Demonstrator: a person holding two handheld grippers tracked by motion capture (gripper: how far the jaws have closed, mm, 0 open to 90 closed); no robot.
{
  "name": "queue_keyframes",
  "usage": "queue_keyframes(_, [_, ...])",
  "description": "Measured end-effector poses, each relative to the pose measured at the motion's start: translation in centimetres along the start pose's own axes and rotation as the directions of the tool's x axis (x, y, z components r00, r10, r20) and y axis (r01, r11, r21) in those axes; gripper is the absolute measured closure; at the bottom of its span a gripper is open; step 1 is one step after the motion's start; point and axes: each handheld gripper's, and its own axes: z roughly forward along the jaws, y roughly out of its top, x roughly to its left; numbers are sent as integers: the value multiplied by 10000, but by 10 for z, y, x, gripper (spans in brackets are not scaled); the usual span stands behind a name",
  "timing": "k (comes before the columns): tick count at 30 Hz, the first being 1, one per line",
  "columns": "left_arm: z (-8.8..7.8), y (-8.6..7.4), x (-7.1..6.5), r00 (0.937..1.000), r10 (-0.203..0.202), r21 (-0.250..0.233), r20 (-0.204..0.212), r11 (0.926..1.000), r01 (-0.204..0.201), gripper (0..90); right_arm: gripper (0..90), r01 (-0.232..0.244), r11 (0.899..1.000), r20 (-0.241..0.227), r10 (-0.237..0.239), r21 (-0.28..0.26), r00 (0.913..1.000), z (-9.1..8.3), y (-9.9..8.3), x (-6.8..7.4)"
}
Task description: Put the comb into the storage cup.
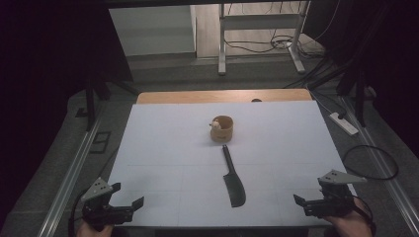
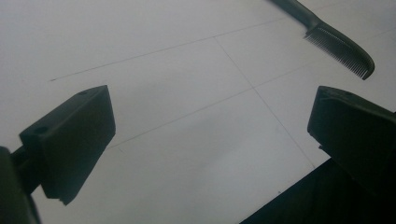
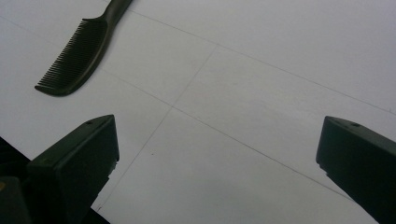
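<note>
both hand-held grippers — left (image 1: 129, 195), right (image 1: 307, 199) — gape empty; comb (image 1: 232, 178) handle points away.

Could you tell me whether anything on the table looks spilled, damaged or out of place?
Nothing stands out. The black comb lies flat on the white sheet, its handle toward the small round wooden container, which stands upright behind it. Both the left gripper and the right gripper are open at the near edge, touching nothing.

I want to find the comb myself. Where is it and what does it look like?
Look at the white table. In front of the small round wooden cup lies the comb. It is long, flat and black with fine teeth, while the cup is light brown.
</note>
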Motion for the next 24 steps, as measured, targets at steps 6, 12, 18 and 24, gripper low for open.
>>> queue_keyframes(6, [0, 0, 0, 10000, -27, 5, 6, 10000, 27, 16, 0, 225, 9995, -63, -226, -219, 9997, 1, 4, 2])
queue_keyframes(12, [0, 0, 0, 10000, 20, 33, -23, 10000, -20, 17, 0, 467, 9986, -307, -474, -240, 9984, 4, 7, 3])
queue_keyframes(18, [0, 0, 0, 10000, 3, 28, -12, 10000, -3, 19, 0, 563, 9978, -672, -586, -361, 9960, 5, 12, 4])
queue_keyframes(24, [0, 0, 0, 10000, -1, 19, -1, 10000, 1, 19, 0, 355, 9982, -1136, -409, -490, 9927, 8, 20, 4])
